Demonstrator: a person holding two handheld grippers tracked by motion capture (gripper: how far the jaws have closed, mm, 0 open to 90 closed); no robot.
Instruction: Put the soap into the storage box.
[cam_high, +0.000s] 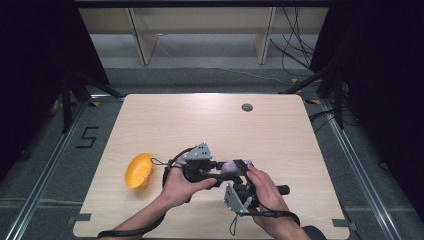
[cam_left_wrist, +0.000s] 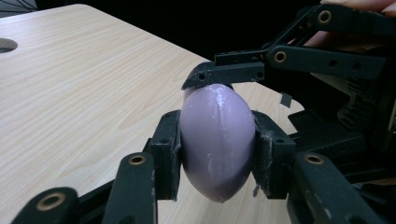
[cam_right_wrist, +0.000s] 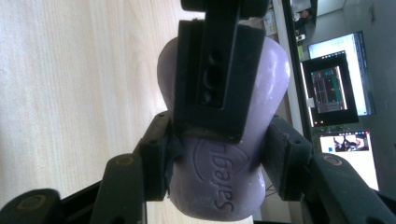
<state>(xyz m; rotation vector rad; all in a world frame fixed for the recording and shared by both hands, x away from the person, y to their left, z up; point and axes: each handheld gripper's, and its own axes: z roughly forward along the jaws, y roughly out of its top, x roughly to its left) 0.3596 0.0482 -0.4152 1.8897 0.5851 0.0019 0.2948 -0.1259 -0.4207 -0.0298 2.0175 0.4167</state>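
A purple bar of soap (cam_high: 230, 165) hangs above the front middle of the wooden table (cam_high: 200, 120), held from two sides at once. My left gripper (cam_high: 225, 172) comes in from the left and is shut on it. In the left gripper view its pads (cam_left_wrist: 168, 154) press the soap's (cam_left_wrist: 217, 135) narrow sides. My right gripper (cam_high: 243, 170) reaches up from the person's side and is shut on the same bar. In the right gripper view the embossed face of the soap (cam_right_wrist: 219, 186) sits between its jaws, with the left gripper's pad (cam_right_wrist: 215, 79) lying across the upper half.
A yellow-orange dish (cam_high: 139, 171) rests on its side on the table, left of the hands. A round grey grommet (cam_high: 247, 107) sits near the table's far edge. Wooden shelving and cables lie on the floor beyond. Monitors (cam_right_wrist: 334, 88) glow past the table.
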